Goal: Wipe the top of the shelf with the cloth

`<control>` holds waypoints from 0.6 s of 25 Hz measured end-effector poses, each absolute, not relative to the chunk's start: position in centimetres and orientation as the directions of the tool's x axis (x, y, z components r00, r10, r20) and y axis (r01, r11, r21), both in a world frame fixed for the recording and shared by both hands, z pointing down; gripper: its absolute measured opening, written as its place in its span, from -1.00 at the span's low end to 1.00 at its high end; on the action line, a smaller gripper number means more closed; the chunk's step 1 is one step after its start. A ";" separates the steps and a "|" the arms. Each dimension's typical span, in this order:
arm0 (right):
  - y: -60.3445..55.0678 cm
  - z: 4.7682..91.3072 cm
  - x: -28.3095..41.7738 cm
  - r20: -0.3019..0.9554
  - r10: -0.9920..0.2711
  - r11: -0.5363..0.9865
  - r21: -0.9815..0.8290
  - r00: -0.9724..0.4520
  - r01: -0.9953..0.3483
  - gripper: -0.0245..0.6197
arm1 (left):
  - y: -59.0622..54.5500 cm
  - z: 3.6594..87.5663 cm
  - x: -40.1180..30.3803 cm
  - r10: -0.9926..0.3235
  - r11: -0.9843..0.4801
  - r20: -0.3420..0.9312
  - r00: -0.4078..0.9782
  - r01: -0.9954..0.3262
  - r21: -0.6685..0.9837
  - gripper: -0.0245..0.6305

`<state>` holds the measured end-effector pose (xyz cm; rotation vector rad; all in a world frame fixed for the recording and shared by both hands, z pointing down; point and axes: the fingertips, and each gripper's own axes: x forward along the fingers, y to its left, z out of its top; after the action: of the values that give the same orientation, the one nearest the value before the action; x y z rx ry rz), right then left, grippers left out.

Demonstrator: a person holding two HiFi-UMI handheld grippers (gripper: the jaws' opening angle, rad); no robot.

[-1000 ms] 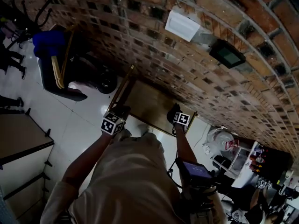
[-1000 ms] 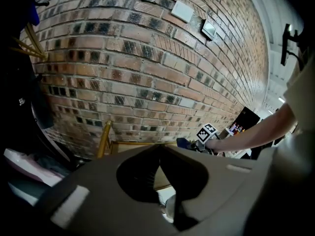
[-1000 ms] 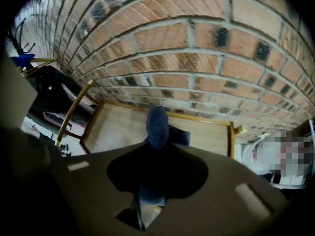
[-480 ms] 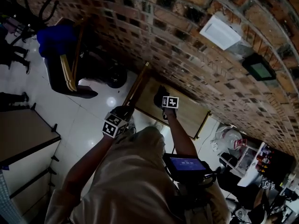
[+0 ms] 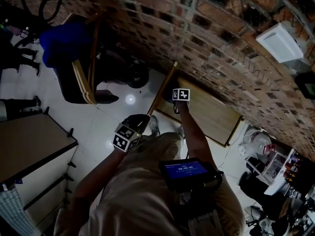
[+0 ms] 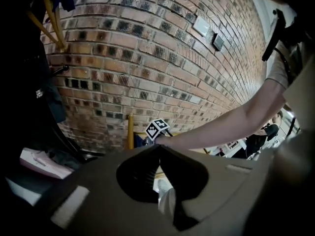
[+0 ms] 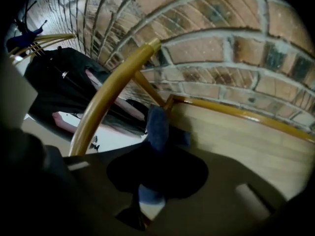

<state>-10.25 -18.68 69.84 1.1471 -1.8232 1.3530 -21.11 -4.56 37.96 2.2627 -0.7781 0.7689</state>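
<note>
The shelf top point(image 5: 212, 113) is a light wooden board with a yellow rail, set against the brick wall. My right gripper point(image 5: 175, 95) reaches to its left end, shut on a blue cloth point(image 7: 157, 124). In the right gripper view the cloth sticks out past the jaws and rests on the shelf top point(image 7: 236, 139) beside the curved yellow rail point(image 7: 104, 98). My left gripper point(image 5: 139, 120) hangs back near the person's body, away from the shelf. Its jaws are shut with nothing in them, as the left gripper point(image 6: 158, 149) view shows, and the right gripper's marker cube point(image 6: 157, 128) sits beyond them.
The brick wall point(image 5: 197, 28) runs behind the shelf. A blue-covered chair point(image 5: 66, 45) stands on the white floor at the left. A grey table point(image 5: 29, 144) is at the lower left. A dark bag point(image 7: 64, 87) lies on the floor left of the shelf.
My right gripper has slid the cloth leftward along the shelf top, from near its right end to its left end. The left gripper has stayed near the body.
</note>
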 end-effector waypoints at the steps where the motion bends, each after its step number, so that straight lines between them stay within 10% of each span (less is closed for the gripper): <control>1: -18.9 70.4 -10.6 0.845 -0.287 0.103 -0.442 -0.452 -0.891 -0.69 | -4.5 38.0 -21.6 -0.319 -0.638 0.683 0.657 -0.682 0.358 -0.99; 15: -18.7 71.9 -10.8 0.901 -0.246 0.144 -0.329 -0.356 -0.933 -0.69 | -3.7 38.7 -23.4 -0.298 -0.636 0.708 0.640 -0.686 0.352 -0.99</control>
<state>-10.81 -18.73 71.89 1.1413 -1.7234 1.2460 -23.43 -3.72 38.70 2.2414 -0.7644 0.8184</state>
